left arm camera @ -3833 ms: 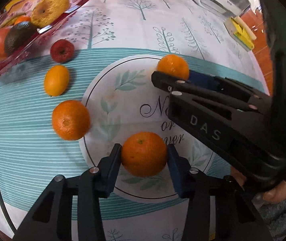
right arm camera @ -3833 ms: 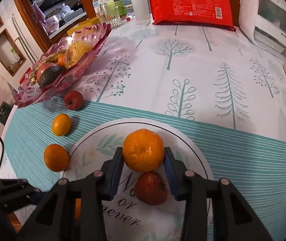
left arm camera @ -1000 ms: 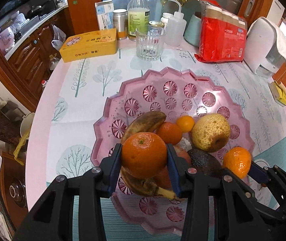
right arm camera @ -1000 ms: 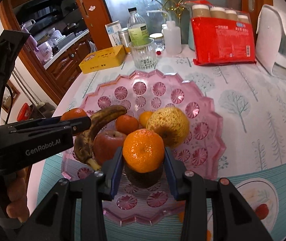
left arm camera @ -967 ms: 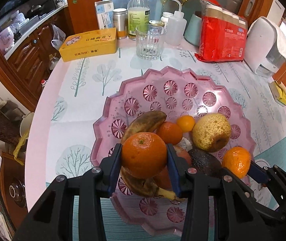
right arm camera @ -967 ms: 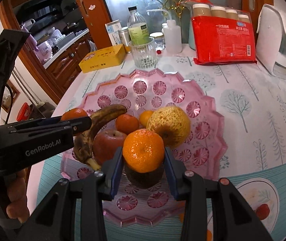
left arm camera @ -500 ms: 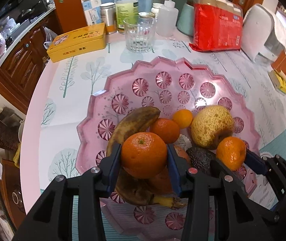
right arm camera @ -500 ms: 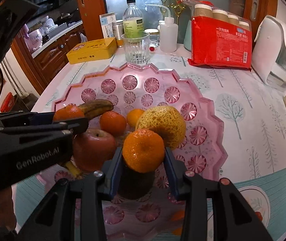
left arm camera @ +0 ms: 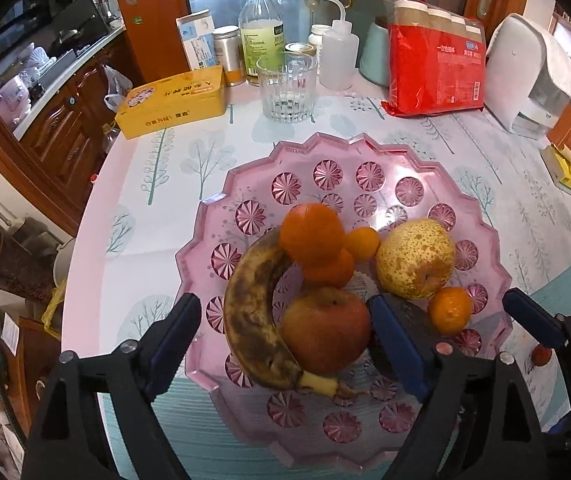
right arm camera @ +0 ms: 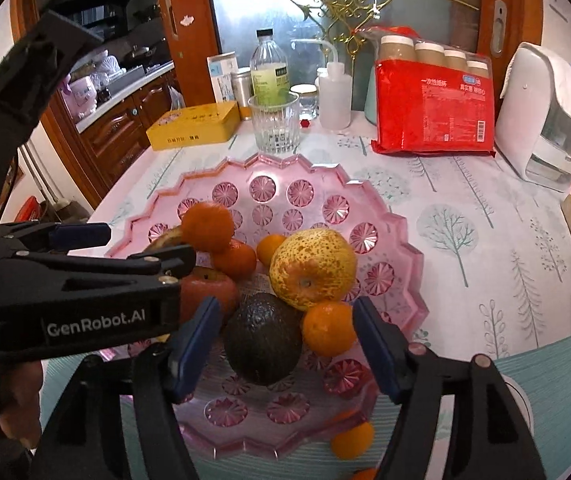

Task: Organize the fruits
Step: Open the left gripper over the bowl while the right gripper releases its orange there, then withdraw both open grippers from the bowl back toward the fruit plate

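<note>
Both grippers just let go: left gripper (left arm camera: 283,344) and right gripper (right arm camera: 285,350) jaws have just been opening, nothing clamped now. Pink bowl (left arm camera: 369,152) holds four oranges (left arm camera: 311,234), one banana (left arm camera: 255,312), apple (left arm camera: 325,330), pear (left arm camera: 415,258), avocado (right arm camera: 263,340).

Glossy translucent pink plastic fruit bowl (left arm camera: 369,152), clear ribbed drinking glass (left arm camera: 287,92), shiny red plastic packet (left arm camera: 437,64), matt dimpled avocado (right arm camera: 263,340)

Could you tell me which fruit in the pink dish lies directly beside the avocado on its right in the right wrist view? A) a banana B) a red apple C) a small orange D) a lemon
C: the small orange sits against the avocado, below the speckled pear.
</note>
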`<state>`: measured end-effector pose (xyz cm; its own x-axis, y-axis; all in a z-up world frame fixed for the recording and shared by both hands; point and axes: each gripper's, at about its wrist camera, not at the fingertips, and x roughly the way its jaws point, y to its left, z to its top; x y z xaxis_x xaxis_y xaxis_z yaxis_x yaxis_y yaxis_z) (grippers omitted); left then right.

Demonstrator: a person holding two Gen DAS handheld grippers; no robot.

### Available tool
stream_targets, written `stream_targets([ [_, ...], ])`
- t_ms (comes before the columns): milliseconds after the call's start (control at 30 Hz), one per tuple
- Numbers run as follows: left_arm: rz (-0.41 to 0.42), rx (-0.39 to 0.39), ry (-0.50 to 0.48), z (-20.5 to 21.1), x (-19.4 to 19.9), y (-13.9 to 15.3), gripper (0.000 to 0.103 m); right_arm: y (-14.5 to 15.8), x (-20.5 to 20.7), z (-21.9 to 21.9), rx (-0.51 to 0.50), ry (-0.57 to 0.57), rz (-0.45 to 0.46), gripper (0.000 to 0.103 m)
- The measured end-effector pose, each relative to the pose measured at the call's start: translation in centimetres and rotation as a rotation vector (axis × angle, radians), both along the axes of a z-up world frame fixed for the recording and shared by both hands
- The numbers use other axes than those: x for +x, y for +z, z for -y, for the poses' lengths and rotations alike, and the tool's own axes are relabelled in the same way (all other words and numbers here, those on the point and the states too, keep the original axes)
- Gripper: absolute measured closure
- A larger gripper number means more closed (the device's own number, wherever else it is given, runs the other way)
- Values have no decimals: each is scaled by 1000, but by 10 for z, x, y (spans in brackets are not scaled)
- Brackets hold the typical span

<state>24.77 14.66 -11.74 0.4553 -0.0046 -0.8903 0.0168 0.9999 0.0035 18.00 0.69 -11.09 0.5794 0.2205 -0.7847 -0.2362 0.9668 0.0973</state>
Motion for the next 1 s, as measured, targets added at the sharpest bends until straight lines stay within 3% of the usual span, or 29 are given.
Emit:
stream_targets([
  [200, 1, -23, 5, 5, -10, 10, 10, 10, -10, 9, 23, 7, 11, 32],
  [1000, 59, -70, -34, 63, -47, 53, 10, 46, -50, 73, 70, -17, 75, 32],
])
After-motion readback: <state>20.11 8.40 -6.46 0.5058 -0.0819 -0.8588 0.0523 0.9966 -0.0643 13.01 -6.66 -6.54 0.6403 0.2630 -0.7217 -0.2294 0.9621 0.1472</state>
